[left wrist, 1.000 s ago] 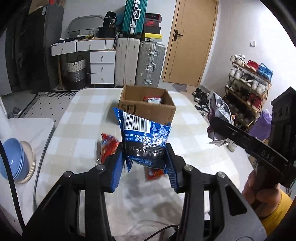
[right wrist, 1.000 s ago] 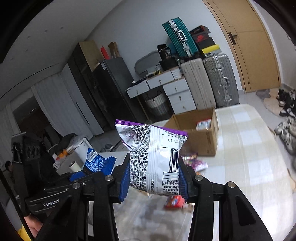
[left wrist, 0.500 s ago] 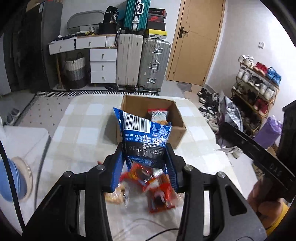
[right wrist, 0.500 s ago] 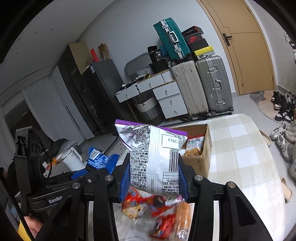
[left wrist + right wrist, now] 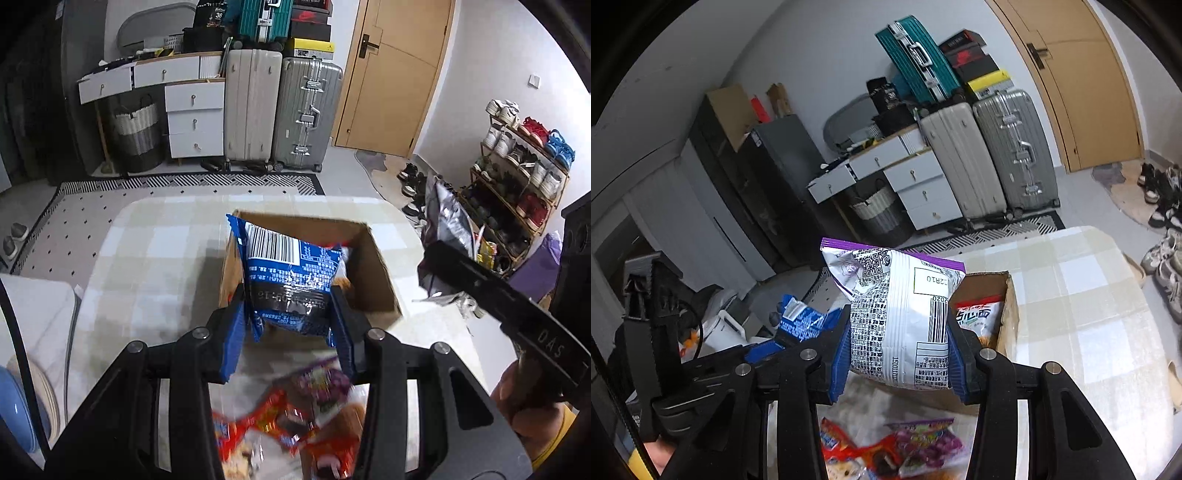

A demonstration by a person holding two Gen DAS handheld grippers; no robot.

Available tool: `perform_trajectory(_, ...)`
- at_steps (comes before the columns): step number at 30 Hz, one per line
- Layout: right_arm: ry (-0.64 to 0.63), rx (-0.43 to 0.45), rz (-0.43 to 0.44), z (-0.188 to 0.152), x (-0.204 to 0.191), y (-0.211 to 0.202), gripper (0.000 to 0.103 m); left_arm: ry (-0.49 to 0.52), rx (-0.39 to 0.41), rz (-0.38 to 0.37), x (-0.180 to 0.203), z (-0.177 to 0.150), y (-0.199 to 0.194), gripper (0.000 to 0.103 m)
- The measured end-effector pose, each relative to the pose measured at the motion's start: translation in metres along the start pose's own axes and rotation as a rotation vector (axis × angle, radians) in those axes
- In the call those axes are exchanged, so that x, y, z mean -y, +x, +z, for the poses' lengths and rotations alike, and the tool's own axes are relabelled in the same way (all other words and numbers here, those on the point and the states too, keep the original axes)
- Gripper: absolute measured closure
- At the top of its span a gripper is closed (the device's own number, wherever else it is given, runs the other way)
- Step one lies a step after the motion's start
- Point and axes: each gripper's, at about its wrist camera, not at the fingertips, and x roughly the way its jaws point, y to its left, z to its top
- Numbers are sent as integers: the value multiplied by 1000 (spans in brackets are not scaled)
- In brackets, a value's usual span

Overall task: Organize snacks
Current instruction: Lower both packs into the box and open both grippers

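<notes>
Carrying: left claw (image 5: 288, 325) grips blue packet (image 5: 291, 280), right claw (image 5: 899, 360) grips white bag (image 5: 901, 317). Centre each over cardboard box (image 5: 373, 273), then release.

Right tool (image 5: 899, 354) clamps white purple-edged bag (image 5: 899, 314); cardboard box (image 5: 1006, 314) behind; loose snacks (image 5: 897, 450) below

Your left gripper (image 5: 291, 314) is clamped on a blue snack bag (image 5: 291, 275), holding it upright above the near edge of the cardboard box (image 5: 373, 266). Your right gripper (image 5: 899, 354) pinches a white bag with a purple top (image 5: 901, 314), raised just to the right of the box, with your right hand (image 5: 532, 413) wrapped around its handle.
</notes>
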Motion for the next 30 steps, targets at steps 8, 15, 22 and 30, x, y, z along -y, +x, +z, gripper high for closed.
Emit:
perform_trajectory(8, 42, -60, -57, 6, 22, 48, 59, 0, -53, 28, -10, 36, 78, 64)
perform_trajectory(15, 36, -107, -85, 3, 29, 76, 58, -21, -109, 37, -20, 53, 132, 64)
perform_trajectory(22, 34, -125, -100, 0, 36, 90, 58, 28, -140, 56, -11, 63, 173, 64)
perform_trajectory(30, 34, -138, -98, -1, 43, 101, 57, 40, -189, 46, -3, 61, 212, 64)
